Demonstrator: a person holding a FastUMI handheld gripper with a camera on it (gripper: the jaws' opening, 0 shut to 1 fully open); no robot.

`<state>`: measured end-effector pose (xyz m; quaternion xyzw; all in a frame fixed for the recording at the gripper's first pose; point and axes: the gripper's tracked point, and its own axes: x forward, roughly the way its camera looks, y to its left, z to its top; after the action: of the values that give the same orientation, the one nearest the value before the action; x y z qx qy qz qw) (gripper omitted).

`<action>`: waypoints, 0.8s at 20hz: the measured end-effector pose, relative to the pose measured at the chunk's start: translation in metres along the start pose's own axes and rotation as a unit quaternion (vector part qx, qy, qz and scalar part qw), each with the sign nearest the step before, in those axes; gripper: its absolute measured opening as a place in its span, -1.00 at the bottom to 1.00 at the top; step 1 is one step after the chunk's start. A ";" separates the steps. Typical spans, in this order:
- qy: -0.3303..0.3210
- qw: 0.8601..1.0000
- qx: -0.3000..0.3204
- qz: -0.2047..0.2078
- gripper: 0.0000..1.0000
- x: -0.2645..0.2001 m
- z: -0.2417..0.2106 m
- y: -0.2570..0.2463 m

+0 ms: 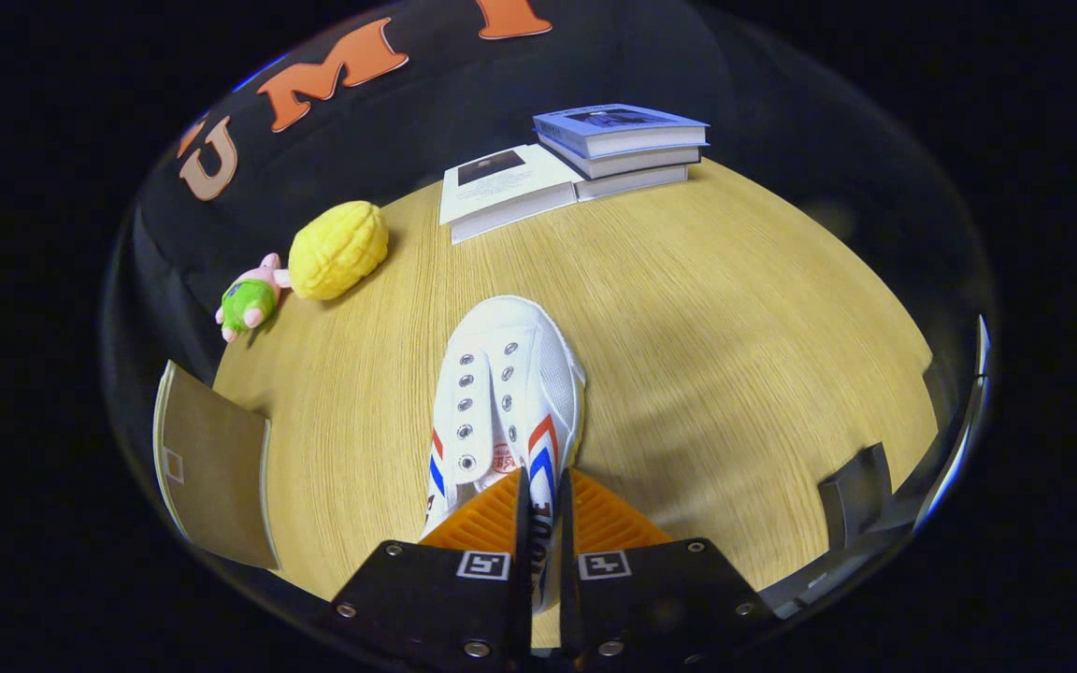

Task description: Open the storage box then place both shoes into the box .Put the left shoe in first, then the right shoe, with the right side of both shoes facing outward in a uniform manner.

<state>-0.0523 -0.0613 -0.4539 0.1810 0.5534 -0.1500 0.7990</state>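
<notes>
White canvas sneaker (509, 393), laceless, with red and blue chevron stripes on its sides, sits toe-forward ahead of my gripper (538, 491). My two fingers are drawn close together and pinch the shoe's side wall near the heel opening, so I am grasping the sneaker by that edge. Its toe points away from me, toward the far side of the table. Whether its sole rests on the table or hangs just above it, I cannot tell.

Under the shoe is a round table (707, 308) with a light wood-grain top. Beyond the toe and off to my left lies a yellow plush pineapple (339, 250), and touching its left side is a small green and pink plush toy (249, 301), both near the table's far-left rim. Beyond the toe and slightly to my right, near the table's far edge, is a stack of blue books (621, 140), with a white book (506, 190) lying flat beside the stack and touching it.

Close on my left, level with my fingers, a brown cardboard flap (211, 467) juts over the table's edge. Close on my right, at the table's edge, stands a dark grey angular piece (856, 495) that I cannot identify.
</notes>
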 end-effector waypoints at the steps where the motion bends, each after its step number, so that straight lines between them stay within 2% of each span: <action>1: 0.000 1.000 -0.001 0.003 -0.81 -0.003 0.002 0.005; 7: -0.039 0.998 -0.018 0.045 -0.83 -0.039 0.026 0.063; 16: -0.073 0.986 -0.070 0.133 -0.83 -0.108 0.043 0.189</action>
<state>0.0293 0.0912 -0.3154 0.1853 0.4739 -0.0156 0.8607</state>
